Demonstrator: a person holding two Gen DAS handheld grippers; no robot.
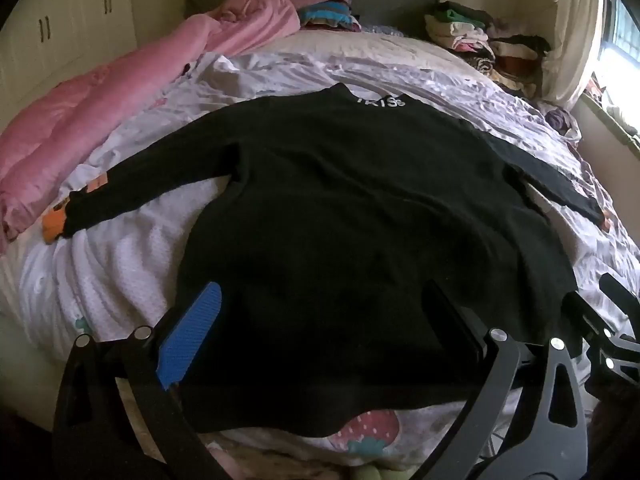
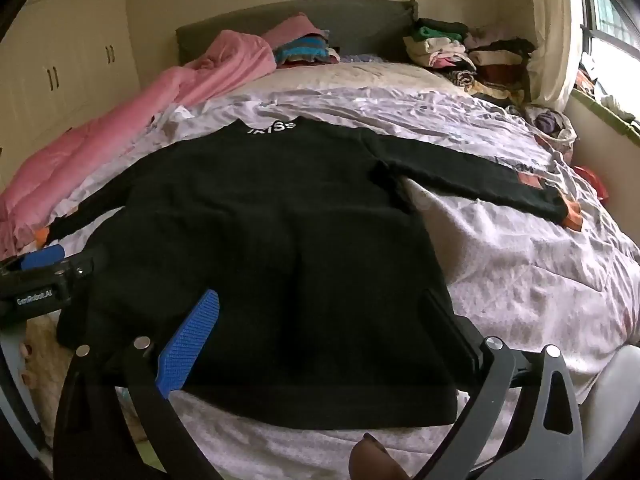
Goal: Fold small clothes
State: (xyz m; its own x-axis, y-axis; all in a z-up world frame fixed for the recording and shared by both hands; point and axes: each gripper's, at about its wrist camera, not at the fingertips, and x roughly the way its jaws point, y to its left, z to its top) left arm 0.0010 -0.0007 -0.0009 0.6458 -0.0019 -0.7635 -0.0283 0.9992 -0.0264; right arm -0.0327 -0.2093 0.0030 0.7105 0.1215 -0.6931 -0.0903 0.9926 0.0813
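Observation:
A black long-sleeved sweater lies flat on the bed, with its white-lettered collar at the far end and its orange-cuffed sleeves spread to both sides. My left gripper hangs open over the sweater's near hem on the left side; its blue pad and black finger stand wide apart and hold nothing. My right gripper is open in the same way over the hem's right part. Each gripper shows at the edge of the other's view: the right gripper, the left gripper.
The bed has a crumpled pale lilac sheet. A pink quilt runs along its left side. Stacks of folded clothes sit by the grey headboard. A wardrobe stands to the left and a window to the right.

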